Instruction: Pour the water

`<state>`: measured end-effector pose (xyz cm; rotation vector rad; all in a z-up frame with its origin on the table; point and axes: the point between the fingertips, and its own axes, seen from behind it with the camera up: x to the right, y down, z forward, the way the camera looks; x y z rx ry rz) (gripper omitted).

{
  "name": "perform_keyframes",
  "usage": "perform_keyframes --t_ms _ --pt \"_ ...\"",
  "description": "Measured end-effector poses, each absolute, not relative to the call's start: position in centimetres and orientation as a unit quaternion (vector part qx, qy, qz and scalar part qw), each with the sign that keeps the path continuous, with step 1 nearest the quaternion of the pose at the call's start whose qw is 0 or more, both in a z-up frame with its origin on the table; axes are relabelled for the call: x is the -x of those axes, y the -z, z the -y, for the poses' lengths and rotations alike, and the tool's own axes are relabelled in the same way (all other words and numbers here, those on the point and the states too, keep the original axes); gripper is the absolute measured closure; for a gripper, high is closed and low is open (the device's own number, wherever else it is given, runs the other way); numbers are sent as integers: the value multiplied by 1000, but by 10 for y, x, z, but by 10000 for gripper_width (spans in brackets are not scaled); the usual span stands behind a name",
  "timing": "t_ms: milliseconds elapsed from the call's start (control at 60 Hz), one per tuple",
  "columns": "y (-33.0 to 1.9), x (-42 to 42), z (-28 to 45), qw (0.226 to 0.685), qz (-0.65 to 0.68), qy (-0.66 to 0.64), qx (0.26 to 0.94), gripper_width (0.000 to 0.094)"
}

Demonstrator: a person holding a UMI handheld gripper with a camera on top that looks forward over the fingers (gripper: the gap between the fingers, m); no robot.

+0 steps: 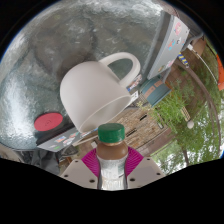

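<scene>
My gripper is shut on a small clear bottle with a green cap and a brown neck band; both magenta pads press on its sides. Just beyond the cap a white mug with a handle fills the middle of the view, seen tilted, its opening hidden from me. The bottle's cap is on and points toward the mug's side.
The mug stands on a shiny silver surface. A red round lid lies near the mug at the left. Wooden slats and green plants show at the right.
</scene>
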<state>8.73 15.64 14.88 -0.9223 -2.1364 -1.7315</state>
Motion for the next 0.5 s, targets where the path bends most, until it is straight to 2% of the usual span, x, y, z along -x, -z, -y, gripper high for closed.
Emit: perform_keyframes --t_ms 117,217,233,283,333,400,467,483,500 --pt "-147 -87 -156 137 733 579 331 651" --pt "-149 -85 -161 187 718 559 370 650" --pt "-144 -83 -145 213 699 564 383 650" --pt "-144 -79 -163 261 670 521 460 650" --pt "-159 -84 -165 311 632 478 525 649" --pt "-163 -71 -160 418 534 394 620 648" --pt "-174 -71 -158 500 438 294 687 649" --pt "-179 -67 -135 536 406 275 687 648" --pt "-182 -72 -163 530 408 246 701 649"
